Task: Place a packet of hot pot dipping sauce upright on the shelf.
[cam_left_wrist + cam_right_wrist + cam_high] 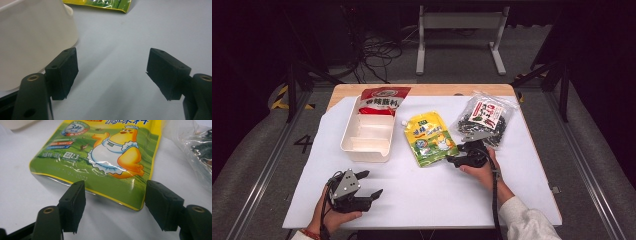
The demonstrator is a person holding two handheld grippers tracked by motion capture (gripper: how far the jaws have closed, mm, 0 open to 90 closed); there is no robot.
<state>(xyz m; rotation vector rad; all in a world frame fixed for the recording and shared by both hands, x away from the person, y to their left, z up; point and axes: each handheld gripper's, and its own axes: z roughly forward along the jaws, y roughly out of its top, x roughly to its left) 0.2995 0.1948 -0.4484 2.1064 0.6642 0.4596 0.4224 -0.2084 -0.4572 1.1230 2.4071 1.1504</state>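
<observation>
A yellow and green spouted pouch (429,138) with a cartoon chicken lies flat in the middle of the white table sheet. My right gripper (457,160) sits at its lower right corner. In the right gripper view the pouch (105,162) has its bottom edge between the two jaws, which stand open on either side of it without touching. My left gripper (371,186) rests open near the front left of the sheet; its jaws frame bare sheet, beside the white tray (32,42). A person's hands hold both grippers.
A white divided tray (346,142) stands left of the pouch, with a red snack packet (383,100) propped on its far end. A clear bag of dark dried food (484,117) lies at the right, close to my right gripper. Cables and a white stand are on the floor beyond the table.
</observation>
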